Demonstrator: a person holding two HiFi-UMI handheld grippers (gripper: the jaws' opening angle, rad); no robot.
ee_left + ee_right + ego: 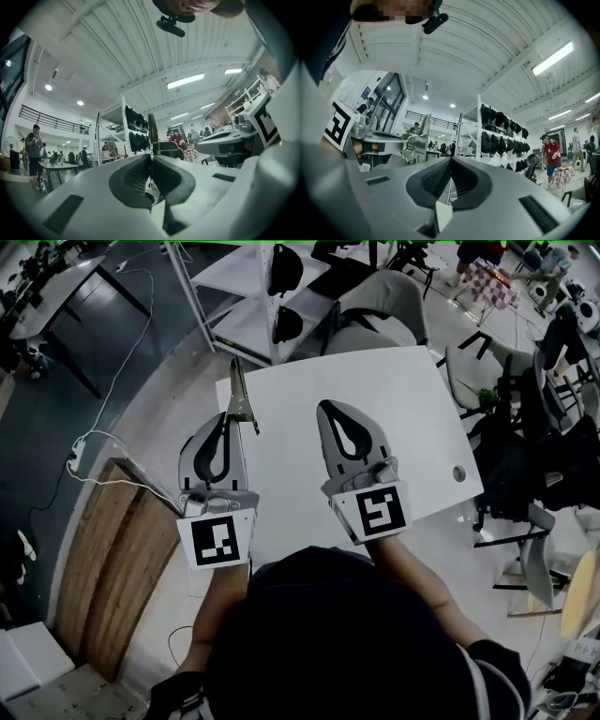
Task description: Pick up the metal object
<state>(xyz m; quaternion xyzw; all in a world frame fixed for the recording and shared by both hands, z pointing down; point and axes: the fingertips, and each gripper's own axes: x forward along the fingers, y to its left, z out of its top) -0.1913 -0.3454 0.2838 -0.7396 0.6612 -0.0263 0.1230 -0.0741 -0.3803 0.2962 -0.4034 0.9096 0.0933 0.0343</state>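
Note:
The metal object (240,397), a shiny spring clamp with a long narrow blade, sticks out from the tip of my left gripper (228,418), which is shut on it over the left part of the white table (412,418). In the left gripper view the metal object's thin edge (152,129) rises from between the closed jaws of the left gripper (151,158). My right gripper (329,409) is held beside it over the table's middle, shut with nothing in it. In the right gripper view the right gripper (450,160) points up into the room, with the metal object (417,139) at its left.
A white shelving rack (267,296) with dark helmets stands beyond the table's far edge. Chairs (389,306) crowd the far and right sides. A wooden board (122,559) and a white cable (103,442) lie on the floor at the left.

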